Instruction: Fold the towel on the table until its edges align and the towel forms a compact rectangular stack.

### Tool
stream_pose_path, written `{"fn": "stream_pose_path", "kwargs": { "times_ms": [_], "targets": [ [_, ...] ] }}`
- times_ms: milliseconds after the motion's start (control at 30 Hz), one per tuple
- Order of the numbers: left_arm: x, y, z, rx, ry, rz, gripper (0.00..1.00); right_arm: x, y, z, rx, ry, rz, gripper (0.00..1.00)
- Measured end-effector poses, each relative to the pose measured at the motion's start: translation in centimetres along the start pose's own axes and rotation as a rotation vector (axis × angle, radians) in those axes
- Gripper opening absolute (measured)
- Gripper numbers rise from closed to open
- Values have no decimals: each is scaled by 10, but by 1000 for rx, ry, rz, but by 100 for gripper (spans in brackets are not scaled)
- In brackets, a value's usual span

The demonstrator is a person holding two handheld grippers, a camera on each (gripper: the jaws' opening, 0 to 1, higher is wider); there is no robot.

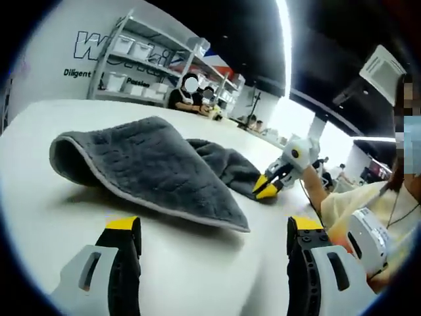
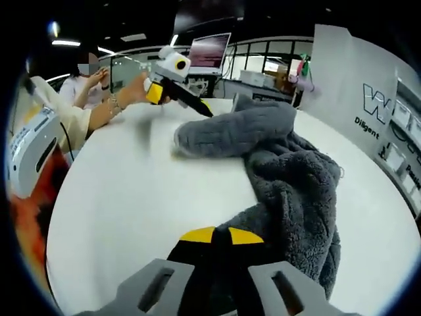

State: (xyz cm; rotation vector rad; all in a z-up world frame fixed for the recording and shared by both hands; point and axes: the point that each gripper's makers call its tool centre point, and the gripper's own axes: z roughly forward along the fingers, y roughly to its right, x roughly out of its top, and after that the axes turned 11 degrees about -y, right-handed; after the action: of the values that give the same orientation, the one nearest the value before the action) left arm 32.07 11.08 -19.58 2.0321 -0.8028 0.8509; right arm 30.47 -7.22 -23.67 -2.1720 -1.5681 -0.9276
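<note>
While pinched by the right hand-held gripper — rumpled grey towel.

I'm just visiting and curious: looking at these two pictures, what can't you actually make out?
- Left gripper view: the towel has its far end hidden behind its own raised fold.
- Left gripper view: the right gripper meets the towel, but the cloth hides what its tips hold.
- Right gripper view: the towel edge nearest the camera sits behind the closed tips.
- Both views: the wall lettering is cut off.
</note>
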Motion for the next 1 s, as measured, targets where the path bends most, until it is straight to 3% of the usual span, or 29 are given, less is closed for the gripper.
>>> {"fn": "stream_pose_path", "kwargs": {
  "times_ms": [67, 233, 533, 667, 1000],
  "targets": [
    [-4, 7, 5, -39, -18, 3, 86, 0, 0, 0, 0, 0, 1, 2],
    [-8, 16, 12, -61, -35, 21, 82, 0, 0, 0, 2, 2, 2, 2],
    [-8, 28, 21, -144, -10, -18, 70, 0, -1, 1, 5, 4, 7, 2],
    [-9, 31, 23, -164, 0, -36, 59, -1, -1, 1, 5, 4, 7, 2],
    [-14, 24, 32, -150, -7, -73, 42, 0, -2, 0, 0, 2, -2, 2]
  ]
}}
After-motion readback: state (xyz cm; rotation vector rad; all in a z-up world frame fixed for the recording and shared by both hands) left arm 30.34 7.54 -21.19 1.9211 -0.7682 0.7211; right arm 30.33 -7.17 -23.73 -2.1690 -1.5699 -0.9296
